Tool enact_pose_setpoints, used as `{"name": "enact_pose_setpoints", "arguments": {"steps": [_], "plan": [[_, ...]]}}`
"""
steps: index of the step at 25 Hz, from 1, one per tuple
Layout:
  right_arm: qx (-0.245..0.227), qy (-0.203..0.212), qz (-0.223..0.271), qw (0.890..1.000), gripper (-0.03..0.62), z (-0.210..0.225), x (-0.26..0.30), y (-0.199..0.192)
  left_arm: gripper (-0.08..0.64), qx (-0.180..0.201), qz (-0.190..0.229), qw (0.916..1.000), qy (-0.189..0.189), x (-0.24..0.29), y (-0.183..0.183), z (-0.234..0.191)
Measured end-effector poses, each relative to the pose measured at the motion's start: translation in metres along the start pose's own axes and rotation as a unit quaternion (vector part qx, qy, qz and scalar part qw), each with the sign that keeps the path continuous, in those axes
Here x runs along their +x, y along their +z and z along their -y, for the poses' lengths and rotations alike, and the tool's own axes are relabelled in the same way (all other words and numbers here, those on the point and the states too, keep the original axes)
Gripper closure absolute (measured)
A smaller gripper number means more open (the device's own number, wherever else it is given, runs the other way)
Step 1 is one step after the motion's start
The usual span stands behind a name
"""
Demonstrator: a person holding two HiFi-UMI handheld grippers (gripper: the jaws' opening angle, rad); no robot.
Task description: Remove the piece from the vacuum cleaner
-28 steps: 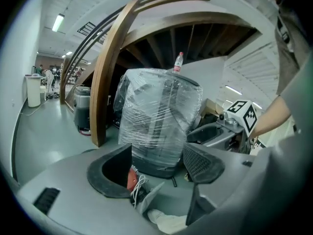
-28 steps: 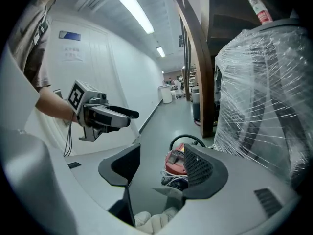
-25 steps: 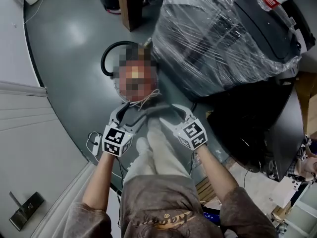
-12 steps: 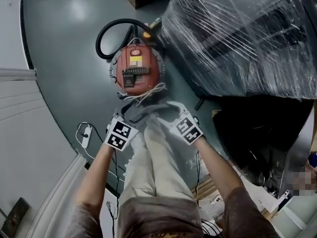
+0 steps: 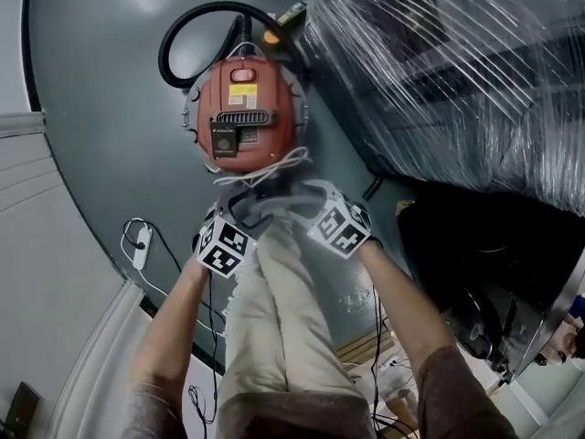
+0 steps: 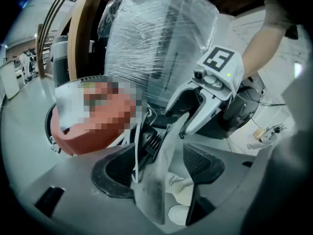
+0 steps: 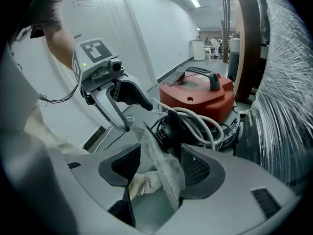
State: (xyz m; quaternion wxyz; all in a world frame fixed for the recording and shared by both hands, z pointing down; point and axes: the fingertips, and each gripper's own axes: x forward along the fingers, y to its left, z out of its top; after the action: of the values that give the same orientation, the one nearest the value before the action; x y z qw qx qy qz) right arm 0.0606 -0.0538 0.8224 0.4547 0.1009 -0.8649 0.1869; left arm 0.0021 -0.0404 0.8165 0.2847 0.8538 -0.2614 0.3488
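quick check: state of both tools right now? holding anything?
Left tool: closed on one end of the grey filter cloth.
Right tool: closed on the other end of the same cloth, which is stretched between them.

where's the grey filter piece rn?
Head view, centre: grey filter piece held between left gripper and right gripper, just short of the red vacuum cleaner.

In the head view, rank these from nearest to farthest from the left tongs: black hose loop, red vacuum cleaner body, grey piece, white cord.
1. grey piece: gripped in the left tongs, reaching to their right.
2. white cord: just ahead, at the vacuum's near edge.
3. red vacuum cleaner body: farther ahead on the floor.
4. black hose loop: farthest, beyond the body.
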Motion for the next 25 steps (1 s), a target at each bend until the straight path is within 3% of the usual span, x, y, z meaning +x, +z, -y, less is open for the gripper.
{"name": "enact_pose_setpoints", "arguments": {"steps": [7, 10, 14, 18, 22, 25], "plan": [[-0.046, 0.034, -0.027, 0.998, 0.345, 0.0, 0.026, -0.012, 0.259, 0.015, -0.029, 0.9994, -0.012, 0.03, -0.015, -0.003], [-0.047, 0.046, -0.038, 0.997, 0.354, 0.002, 0.033, -0.015, 0.297, 0.015, -0.034, 0.9992, -0.012, 0.035, -0.017, -0.008], [-0.047, 0.056, -0.042, 0.996, 0.411, 0.003, 0.038, -0.017, 0.33, 0.016, -0.04, 0.9989, -0.019, 0.036, -0.019, -0.01], [-0.05, 0.064, -0.042, 0.996, 0.434, -0.001, 0.04, -0.018, 0.357, 0.036, -0.063, 0.9971, -0.024, 0.037, -0.03, -0.006], [-0.045, 0.067, -0.04, 0.996, 0.465, -0.003, 0.042, -0.019, 0.426, 0.028, -0.069, 0.997, -0.021, 0.04, -0.034, -0.005], [-0.038, 0.065, -0.038, 0.996, 0.469, -0.002, 0.043, -0.022, 0.44, 0.019, -0.065, 0.9975, -0.019, 0.041, -0.034, -0.004]]}}
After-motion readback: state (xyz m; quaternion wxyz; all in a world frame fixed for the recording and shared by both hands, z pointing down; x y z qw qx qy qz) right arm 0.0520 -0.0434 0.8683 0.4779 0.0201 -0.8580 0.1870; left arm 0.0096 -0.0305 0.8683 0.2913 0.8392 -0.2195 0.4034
